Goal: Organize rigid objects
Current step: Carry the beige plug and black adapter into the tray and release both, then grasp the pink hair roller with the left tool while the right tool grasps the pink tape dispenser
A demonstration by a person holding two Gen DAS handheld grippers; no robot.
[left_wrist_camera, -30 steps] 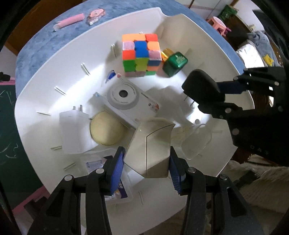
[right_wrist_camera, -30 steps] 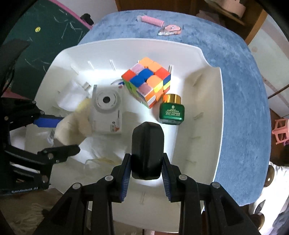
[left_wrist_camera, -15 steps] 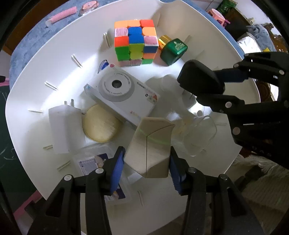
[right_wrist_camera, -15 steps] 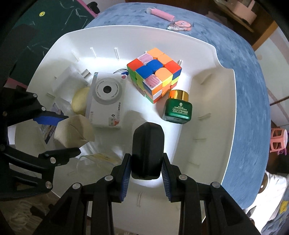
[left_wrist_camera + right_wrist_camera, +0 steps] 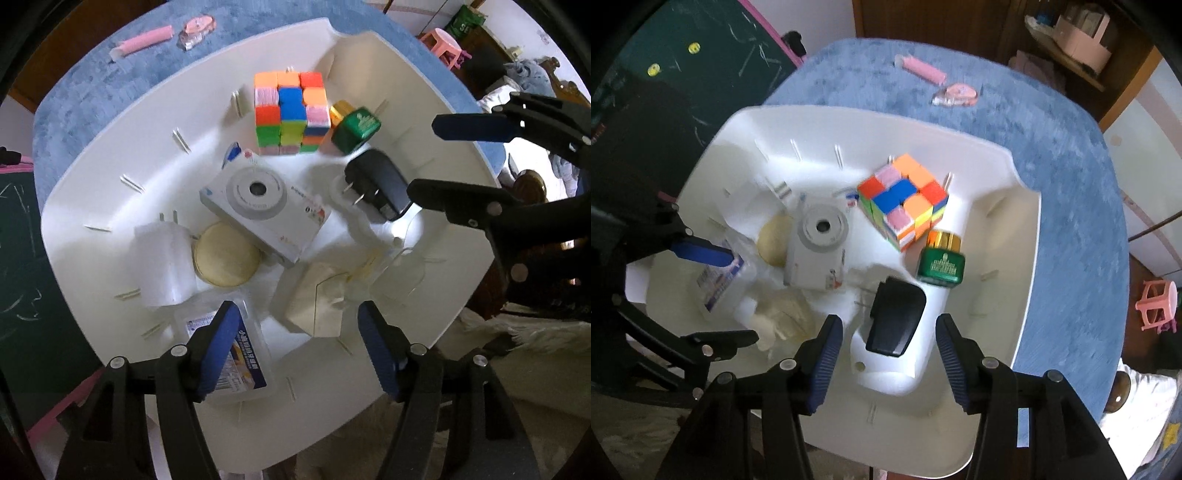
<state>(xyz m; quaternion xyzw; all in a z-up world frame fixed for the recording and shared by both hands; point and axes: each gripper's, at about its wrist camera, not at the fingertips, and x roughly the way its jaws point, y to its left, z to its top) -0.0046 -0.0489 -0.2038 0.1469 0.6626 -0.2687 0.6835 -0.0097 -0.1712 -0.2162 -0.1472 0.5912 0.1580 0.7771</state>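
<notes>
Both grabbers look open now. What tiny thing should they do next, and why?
Probably lift both away from the white bin. The right gripper is open around the black charger, and the left gripper is open by the beige block. Both things lie in the bin, so pulling back avoids knocking them.

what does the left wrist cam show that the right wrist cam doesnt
Only the left wrist view shows the white charger body plainly, the black adapter's prongs and the beige block sharply. Only the right wrist view shows the chalkboard's yellow magnets. Both show the white bin, cube, camera, green jar and both grippers open.
</notes>
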